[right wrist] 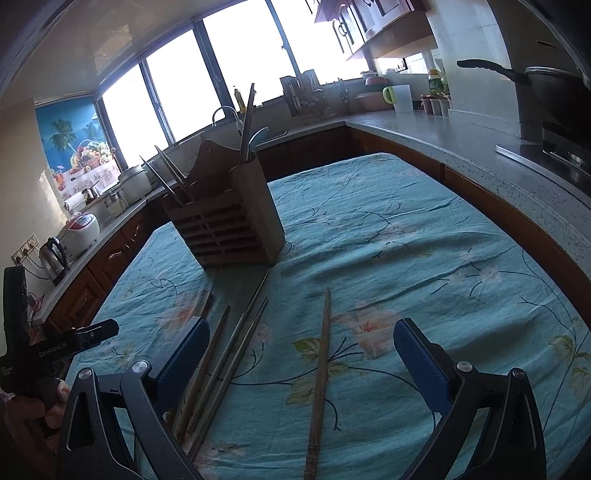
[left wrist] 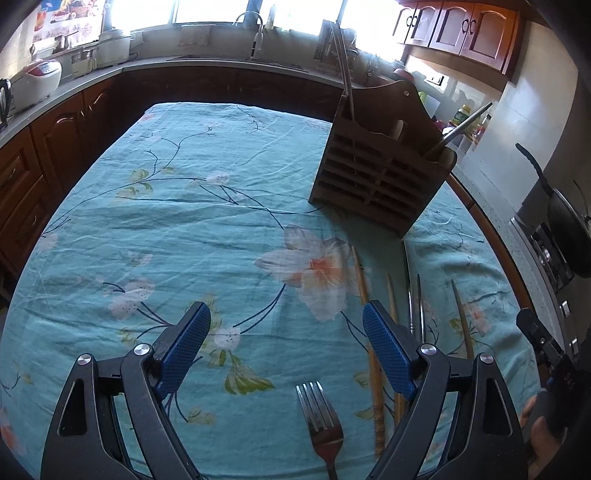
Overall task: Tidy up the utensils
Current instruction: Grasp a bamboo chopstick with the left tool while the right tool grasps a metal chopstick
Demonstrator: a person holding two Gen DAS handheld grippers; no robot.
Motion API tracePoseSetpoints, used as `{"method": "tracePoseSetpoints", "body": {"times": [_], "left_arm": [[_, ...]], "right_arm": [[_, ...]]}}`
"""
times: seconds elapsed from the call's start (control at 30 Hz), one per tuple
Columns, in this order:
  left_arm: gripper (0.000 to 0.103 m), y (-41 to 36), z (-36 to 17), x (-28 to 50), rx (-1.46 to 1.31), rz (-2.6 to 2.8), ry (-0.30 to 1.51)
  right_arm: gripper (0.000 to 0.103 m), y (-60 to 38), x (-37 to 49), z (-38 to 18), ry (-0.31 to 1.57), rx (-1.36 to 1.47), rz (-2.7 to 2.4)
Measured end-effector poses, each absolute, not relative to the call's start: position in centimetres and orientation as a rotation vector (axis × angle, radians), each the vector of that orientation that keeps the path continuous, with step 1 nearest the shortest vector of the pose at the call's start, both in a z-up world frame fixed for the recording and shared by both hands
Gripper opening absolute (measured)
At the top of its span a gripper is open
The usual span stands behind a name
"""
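A wooden slatted utensil holder (left wrist: 373, 162) stands on the table with metal utensils sticking up from it; it also shows in the right wrist view (right wrist: 229, 225). My left gripper (left wrist: 286, 317) is open and empty above the cloth, with a metal fork (left wrist: 321, 421) lying between its fingers near the front edge. Wooden chopsticks (left wrist: 369, 332) and metal chopsticks (left wrist: 415, 306) lie to its right. My right gripper (right wrist: 301, 332) is open and empty over a single wooden chopstick (right wrist: 320, 376). Several more chopsticks (right wrist: 225, 354) lie by its left finger.
The table has a teal floral cloth (left wrist: 166, 221). Counters wrap around it with a sink tap (left wrist: 255, 29), a rice cooker (left wrist: 37, 77), a kettle (right wrist: 53, 254) and a black pan (right wrist: 546, 85) on the stove at right.
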State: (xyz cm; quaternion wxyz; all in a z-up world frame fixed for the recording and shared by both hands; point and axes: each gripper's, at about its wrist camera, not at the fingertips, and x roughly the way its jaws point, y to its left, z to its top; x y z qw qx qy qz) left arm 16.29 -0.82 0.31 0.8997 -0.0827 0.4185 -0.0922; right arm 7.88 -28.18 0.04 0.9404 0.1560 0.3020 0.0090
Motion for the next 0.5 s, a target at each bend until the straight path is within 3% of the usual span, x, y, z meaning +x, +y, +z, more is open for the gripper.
{"method": "tracePoseSetpoints", "body": {"times": [0.1,0.2,0.4,0.5], "left_arm": [[0.086,-1.6,0.1,17.2,-0.159,-0.211,0.888],[0.086,-2.6,0.0,18.2,-0.144,-0.23,0.906],[0.071,-4.9,-0.5,20.3,-0.121,-0.278,0.949],[0.064,-5.7,-0.8,21.2,-0.109,-0.292,0.967]], "right_arm": [[0.099,-28.1,8.8,0.2,0.622,0.313,0.027],[0.089,-27.9,10.3,0.3,0.642,0.321,0.047],[0.052,-27.1,14.7,-0.9,0.729,0.353,0.096],[0.043,-26.2,17.1,-1.5,0.773,0.348,0.126]]}}
